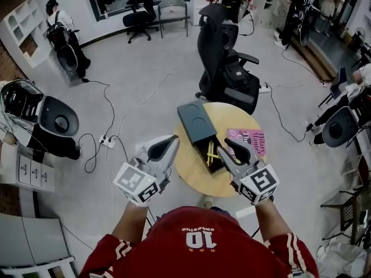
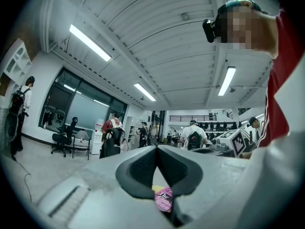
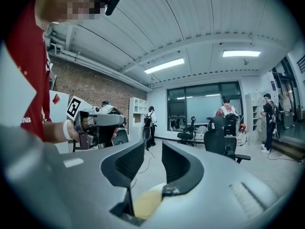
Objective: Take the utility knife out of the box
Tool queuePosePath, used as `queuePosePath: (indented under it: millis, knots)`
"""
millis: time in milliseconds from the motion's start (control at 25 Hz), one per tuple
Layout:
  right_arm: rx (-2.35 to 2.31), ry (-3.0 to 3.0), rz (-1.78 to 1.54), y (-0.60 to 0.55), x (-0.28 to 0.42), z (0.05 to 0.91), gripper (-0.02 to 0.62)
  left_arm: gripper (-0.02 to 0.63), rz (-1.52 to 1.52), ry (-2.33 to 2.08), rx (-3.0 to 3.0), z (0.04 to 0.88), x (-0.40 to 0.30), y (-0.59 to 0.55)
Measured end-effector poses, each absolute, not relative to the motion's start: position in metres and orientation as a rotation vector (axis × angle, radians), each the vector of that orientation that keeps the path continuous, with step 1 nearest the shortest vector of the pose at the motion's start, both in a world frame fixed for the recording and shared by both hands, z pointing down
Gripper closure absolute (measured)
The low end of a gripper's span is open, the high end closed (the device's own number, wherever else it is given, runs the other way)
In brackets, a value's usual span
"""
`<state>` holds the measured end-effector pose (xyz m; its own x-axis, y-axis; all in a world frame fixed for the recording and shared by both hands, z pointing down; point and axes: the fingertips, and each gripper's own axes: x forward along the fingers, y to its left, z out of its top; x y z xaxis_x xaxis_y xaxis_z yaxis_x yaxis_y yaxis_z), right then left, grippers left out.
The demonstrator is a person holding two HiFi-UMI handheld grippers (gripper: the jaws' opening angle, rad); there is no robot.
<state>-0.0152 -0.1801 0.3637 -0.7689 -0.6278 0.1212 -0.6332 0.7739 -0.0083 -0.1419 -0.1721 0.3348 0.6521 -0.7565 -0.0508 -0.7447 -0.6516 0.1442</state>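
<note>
A dark grey box lies open on the small round wooden table, its lid slid toward the far side. In its open tray lies the yellow utility knife. My left gripper hangs at the table's left edge, level, jaws shut with nothing between them. My right gripper hovers just right of the tray, beside the knife, not touching it. Its jaws stand open and empty, with the tabletop showing below the gap.
A pink book lies on the table's right side. A black office chair stands right behind the table. Cables and a power strip trail on the floor to the left. Several people stand around the room's edges.
</note>
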Motion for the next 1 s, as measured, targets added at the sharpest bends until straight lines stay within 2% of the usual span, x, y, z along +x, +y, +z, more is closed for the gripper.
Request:
queuePosePath:
  millis: [160,480,720,1000]
  knots:
    - [1.012,-2.808,0.059,-0.189,-0.011,0.375,0.462,0.604,-0.154,-1.249,2.755,0.337,-0.139,-0.176]
    - [1.021,-2.630,-0.005,-0.209,0.008,0.419,0.462,0.604,-0.139,-1.257,2.735,0.344,-0.139,-0.176]
    - [0.974,-2.413,-0.154,-0.221,0.018,0.475,0.462,0.604,-0.114,-1.280,2.714,0.351,-0.138,-0.181]
    - [0.883,-2.285,-0.157,-0.224,0.028,0.541,0.463,0.604,-0.088,-1.267,2.719,0.359,-0.121,-0.190]
